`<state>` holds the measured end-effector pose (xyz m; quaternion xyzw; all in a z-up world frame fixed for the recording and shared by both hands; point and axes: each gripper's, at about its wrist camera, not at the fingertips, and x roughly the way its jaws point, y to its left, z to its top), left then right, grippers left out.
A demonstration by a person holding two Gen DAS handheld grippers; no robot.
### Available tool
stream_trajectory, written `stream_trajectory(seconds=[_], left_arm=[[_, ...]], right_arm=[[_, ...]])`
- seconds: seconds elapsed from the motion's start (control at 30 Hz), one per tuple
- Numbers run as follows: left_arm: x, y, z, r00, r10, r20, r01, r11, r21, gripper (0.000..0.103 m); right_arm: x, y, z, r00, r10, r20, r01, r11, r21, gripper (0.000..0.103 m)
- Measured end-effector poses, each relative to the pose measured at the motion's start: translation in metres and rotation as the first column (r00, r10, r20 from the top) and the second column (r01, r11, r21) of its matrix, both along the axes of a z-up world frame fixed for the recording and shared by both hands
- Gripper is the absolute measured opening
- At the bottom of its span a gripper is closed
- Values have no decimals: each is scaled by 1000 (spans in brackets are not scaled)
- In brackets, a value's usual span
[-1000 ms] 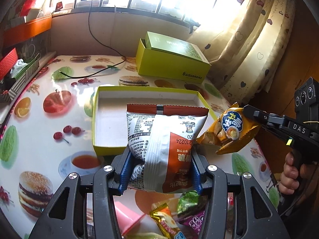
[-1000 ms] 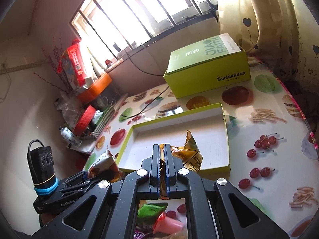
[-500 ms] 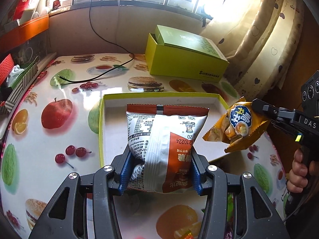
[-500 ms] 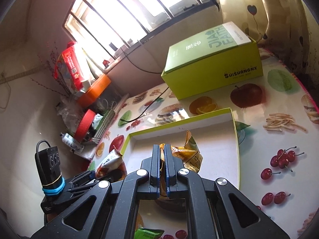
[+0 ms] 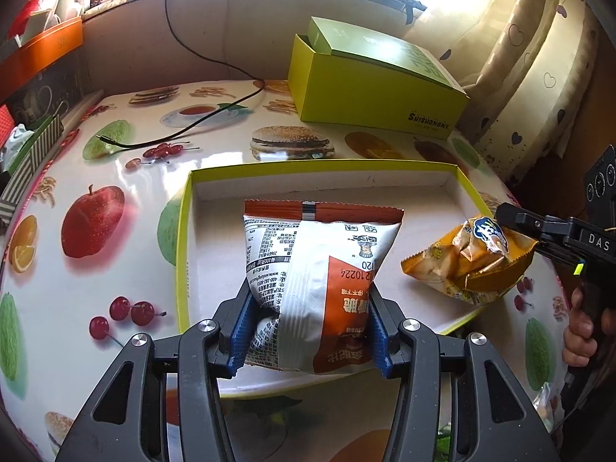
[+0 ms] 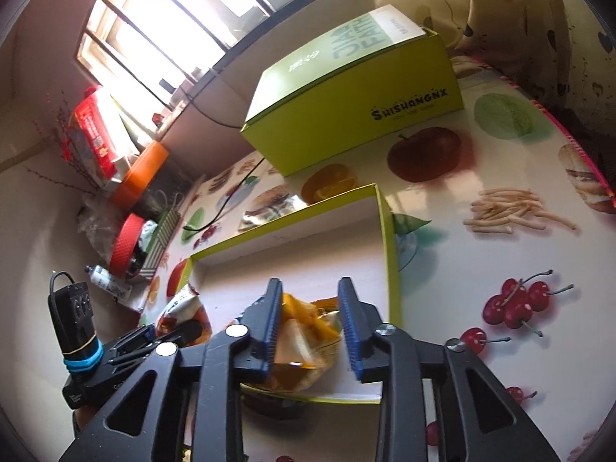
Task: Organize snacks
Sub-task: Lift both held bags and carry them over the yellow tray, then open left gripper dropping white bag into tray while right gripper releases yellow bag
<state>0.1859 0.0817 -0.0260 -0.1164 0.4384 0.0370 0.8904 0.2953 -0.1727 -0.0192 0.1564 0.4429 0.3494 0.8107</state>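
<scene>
My left gripper (image 5: 310,331) is shut on a white and orange snack bag (image 5: 319,281) and holds it over the near part of a shallow green-rimmed tray (image 5: 184,238). My right gripper (image 6: 310,323) is open, with a yellow snack bag (image 6: 304,342) loose between its fingers over the tray's near right corner (image 6: 390,269). In the left wrist view the yellow bag (image 5: 466,265) sits at the right gripper's tip (image 5: 512,219). The left gripper with its bag (image 6: 181,308) shows at the lower left of the right wrist view.
A closed green box (image 5: 377,88) (image 6: 346,96) stands beyond the tray. A black cable (image 5: 184,127) lies on the fruit-print tablecloth (image 5: 92,223). Clutter and an orange box (image 6: 142,173) line the left side. A curtain (image 5: 519,57) hangs at the right.
Both grippers moved forward over the tray. My right gripper has opened and let go of the yellow bag, which has dropped lower. My left gripper still holds its bag.
</scene>
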Motion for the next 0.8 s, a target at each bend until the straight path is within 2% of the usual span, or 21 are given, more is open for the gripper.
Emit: stream_trajectory(seconds=[0.17,0.53,0.67,0.73,0.8], left_arm=[[0,0,3,1000,-17,18,18,999,-39,52],[-7,-5,20,993,-55,107,64,994,-85,59],[-12,-2,25,991,-38,124,50,994,-95,60],[-16,4,26,991,-15,132,31,992,-122,60],[-21,9,26,991,20,129,-4,992,-123,60]], right_arm=[[-16,-10,14,998,10,59,-9,1000,-17,37],[-51,-18,23,991,74,108,-72,997,-19,37],[-46,-9,16,992,84,93,-77,994,-77,37],[-41,-3,10,993,87,78,-79,992,-99,27],[-39,5,4,992,106,68,-98,989,-110,21]])
